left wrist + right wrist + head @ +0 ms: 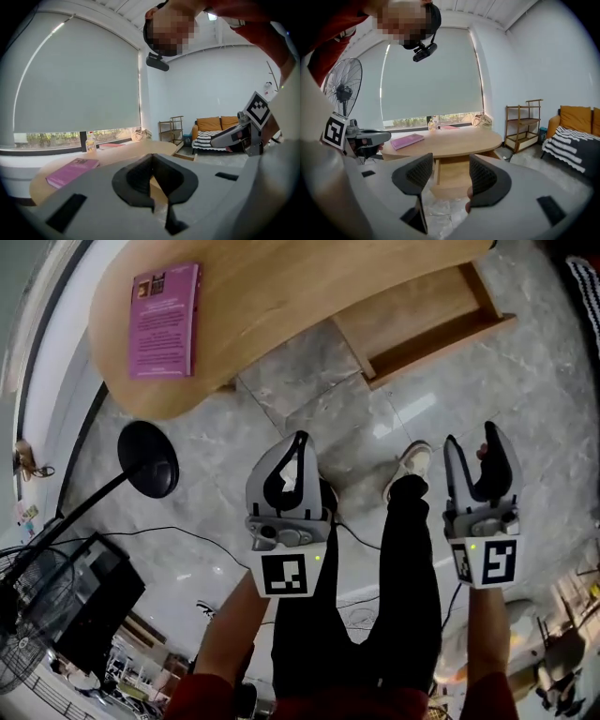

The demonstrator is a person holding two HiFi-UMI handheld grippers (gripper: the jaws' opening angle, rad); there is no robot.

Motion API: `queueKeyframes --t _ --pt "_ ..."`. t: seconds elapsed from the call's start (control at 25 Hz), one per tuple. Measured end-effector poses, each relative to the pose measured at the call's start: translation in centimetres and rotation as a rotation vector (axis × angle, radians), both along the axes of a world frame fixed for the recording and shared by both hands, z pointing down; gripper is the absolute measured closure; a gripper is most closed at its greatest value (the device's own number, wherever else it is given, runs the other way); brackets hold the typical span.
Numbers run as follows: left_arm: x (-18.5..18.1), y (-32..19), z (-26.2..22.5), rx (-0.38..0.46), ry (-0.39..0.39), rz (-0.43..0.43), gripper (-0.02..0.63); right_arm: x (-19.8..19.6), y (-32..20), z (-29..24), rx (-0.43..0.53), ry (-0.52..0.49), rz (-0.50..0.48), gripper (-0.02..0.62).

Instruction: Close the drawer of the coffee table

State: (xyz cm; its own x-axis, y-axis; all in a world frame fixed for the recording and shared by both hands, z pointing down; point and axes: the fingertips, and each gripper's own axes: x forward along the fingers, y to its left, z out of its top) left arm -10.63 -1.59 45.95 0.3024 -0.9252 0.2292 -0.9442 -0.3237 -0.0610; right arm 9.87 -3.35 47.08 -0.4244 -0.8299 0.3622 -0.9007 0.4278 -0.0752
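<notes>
Wood fills the top of the head view: the oval tabletop carries a pink book, and its drawer stands pulled out over the grey marble floor. The left claw and right claw hang above the floor, well short of the drawer.

From the left gripper view, the left claw has its black pads pressed together at the tips, with nothing pinched, and the book lies beyond.

From the right gripper view, the right claw is spread wide and empty, and the open drawer shows through the gap, far off.
</notes>
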Motion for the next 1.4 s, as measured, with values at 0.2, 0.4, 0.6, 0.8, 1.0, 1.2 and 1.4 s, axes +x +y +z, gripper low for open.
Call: queueKeyframes --t 0.2,0.4,0.6,0.8,1.0,1.2,1.4 --pt "-0.4 0.9 8.6 0.010 -0.015 0.058 0.599 -1.2 0.6 7.4 0.001 -0.001 -0.012 0.351" --pt "0.4 0.0 15.1 0.076 -0.007 0.110 0.600 -0.4 -0.6 14.4 0.028 0.004 -0.023 0.351" --pt "1.1 -2.6 21.8 0.116 0.027 0.127 0.599 0.7 -2.5 20.6 0.103 -0.033 -0.052 0.351" --pt "1.8 -4.6 27.2 0.149 0.045 0.154 0.600 0.9 -3.8 25.2 0.194 -0.055 -0.113 0.350" --pt "2.2 -5.2 30.8 0.133 0.046 0.212 0.600 1.0 -3.8 28.5 0.217 -0.086 -0.140 0.342" --pt "2.4 -5.5 32.0 0.086 0.085 0.245 0.600 0.9 -4.7 28.6 0.272 -0.157 -0.085 0.339" --pt "2.3 -6.3 32.2 0.112 0.086 0.153 0.600 1.5 -5.3 28.1 0.318 -0.091 -0.100 0.336"
